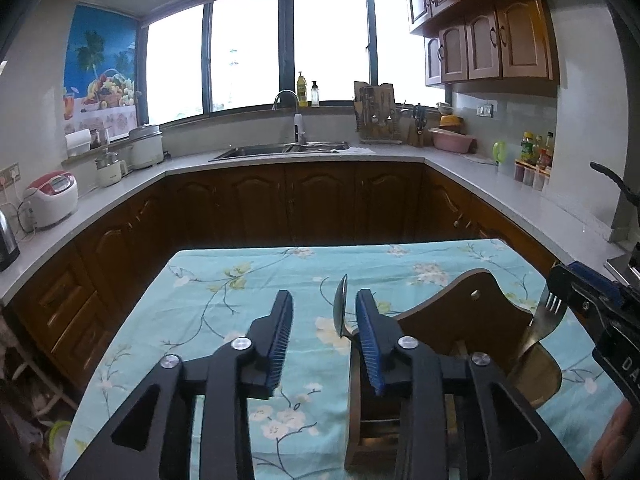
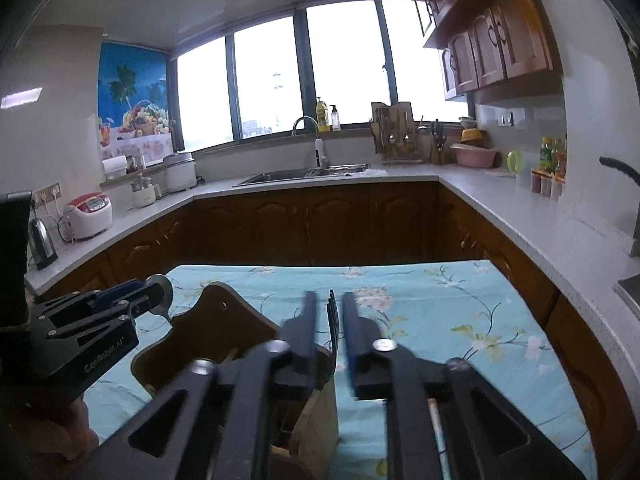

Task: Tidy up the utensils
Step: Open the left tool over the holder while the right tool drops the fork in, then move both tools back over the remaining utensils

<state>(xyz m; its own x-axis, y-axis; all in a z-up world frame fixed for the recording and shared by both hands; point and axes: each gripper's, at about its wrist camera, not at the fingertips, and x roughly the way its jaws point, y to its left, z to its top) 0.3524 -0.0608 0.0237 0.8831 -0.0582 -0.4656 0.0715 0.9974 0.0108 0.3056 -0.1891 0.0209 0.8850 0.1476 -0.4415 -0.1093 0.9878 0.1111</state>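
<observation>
A wooden utensil holder [image 1: 452,320] stands on the table with the floral cloth [image 1: 224,288]. A steel spoon [image 1: 341,308] stands upright in it, just inside my left gripper's right finger. My left gripper [image 1: 323,320] is open, not closed on the spoon. A steel fork [image 1: 546,316] stands in the holder's right side. In the right wrist view the holder [image 2: 216,328] is below, and the fork [image 2: 333,320] stands between the fingers of my right gripper [image 2: 329,320], which is open with a small gap each side.
Kitchen counters run around the room with a sink [image 1: 280,150], rice cookers [image 1: 50,198], a knife rack [image 1: 376,114] and a pink basin [image 1: 452,138]. A white stick-like object [image 2: 436,428] lies on the cloth under my right gripper.
</observation>
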